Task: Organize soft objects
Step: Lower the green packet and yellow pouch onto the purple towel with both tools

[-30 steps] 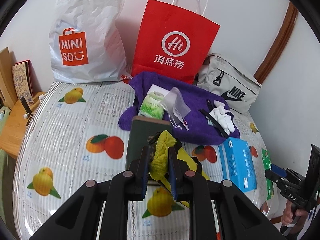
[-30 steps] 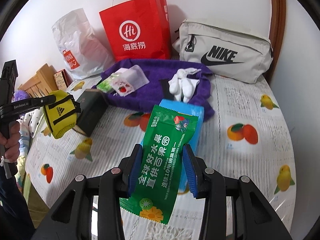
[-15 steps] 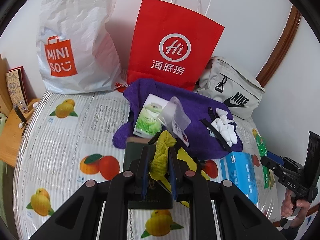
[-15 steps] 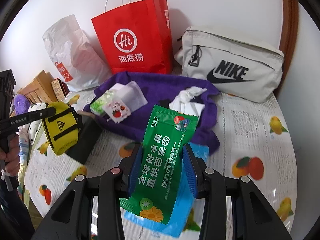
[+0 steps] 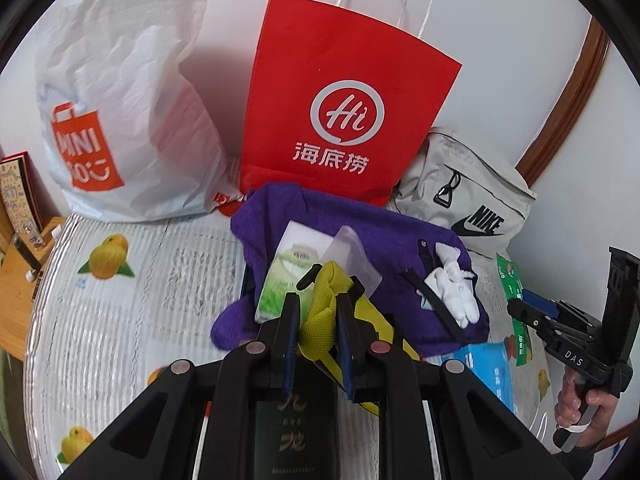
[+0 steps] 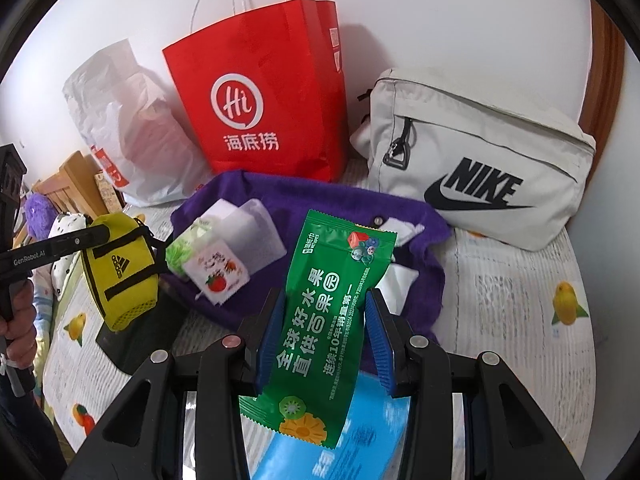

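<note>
Looking across the table [image 5: 120,288], I see the white bag [image 5: 120,112], red bag [image 5: 340,112] and grey pouch [image 6: 480,176] standing along the wall; a purple towel [image 5: 392,240] lies in front of them, carrying a tissue pack [image 5: 288,280] and white socks [image 5: 452,292]; my left gripper [image 5: 318,320] pinches a yellow pouch [image 5: 320,312] above the towel's near edge; my right gripper [image 6: 326,340] clamps a green wipes packet [image 6: 324,320] over a blue pack [image 6: 360,440].
</note>
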`<act>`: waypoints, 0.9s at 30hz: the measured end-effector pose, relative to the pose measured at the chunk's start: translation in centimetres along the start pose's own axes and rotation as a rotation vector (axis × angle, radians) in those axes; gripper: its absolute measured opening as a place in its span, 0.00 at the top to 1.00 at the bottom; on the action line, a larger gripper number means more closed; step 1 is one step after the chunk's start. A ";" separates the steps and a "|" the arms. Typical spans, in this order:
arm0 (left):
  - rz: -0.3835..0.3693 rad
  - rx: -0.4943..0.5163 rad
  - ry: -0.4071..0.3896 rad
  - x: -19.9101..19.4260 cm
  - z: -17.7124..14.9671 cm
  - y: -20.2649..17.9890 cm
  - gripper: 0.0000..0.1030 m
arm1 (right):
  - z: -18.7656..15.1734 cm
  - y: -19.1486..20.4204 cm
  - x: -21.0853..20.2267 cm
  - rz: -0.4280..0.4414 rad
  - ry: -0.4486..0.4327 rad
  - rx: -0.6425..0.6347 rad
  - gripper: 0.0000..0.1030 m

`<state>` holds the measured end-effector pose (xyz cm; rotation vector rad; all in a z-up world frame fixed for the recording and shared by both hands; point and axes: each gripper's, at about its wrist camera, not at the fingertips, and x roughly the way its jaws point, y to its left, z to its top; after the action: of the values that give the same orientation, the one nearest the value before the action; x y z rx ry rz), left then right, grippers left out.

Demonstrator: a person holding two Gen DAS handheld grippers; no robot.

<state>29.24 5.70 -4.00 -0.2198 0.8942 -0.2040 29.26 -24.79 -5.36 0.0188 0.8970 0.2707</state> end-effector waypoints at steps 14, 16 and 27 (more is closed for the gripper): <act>-0.012 0.028 0.019 5.2 3.6 -2.0 0.83 | 3.8 -1.8 5.0 0.015 0.035 0.029 0.60; -0.017 0.026 0.029 6.1 3.9 -2.1 0.83 | 4.0 -1.9 5.9 0.017 0.047 0.028 0.60; -0.013 0.047 0.072 10.5 5.9 -3.8 0.83 | 4.7 -1.5 11.2 0.014 0.132 -0.003 0.60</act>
<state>39.91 -0.14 -7.21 -0.1758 0.9588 -0.2459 39.84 -23.07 -11.27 0.0044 1.0284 0.2889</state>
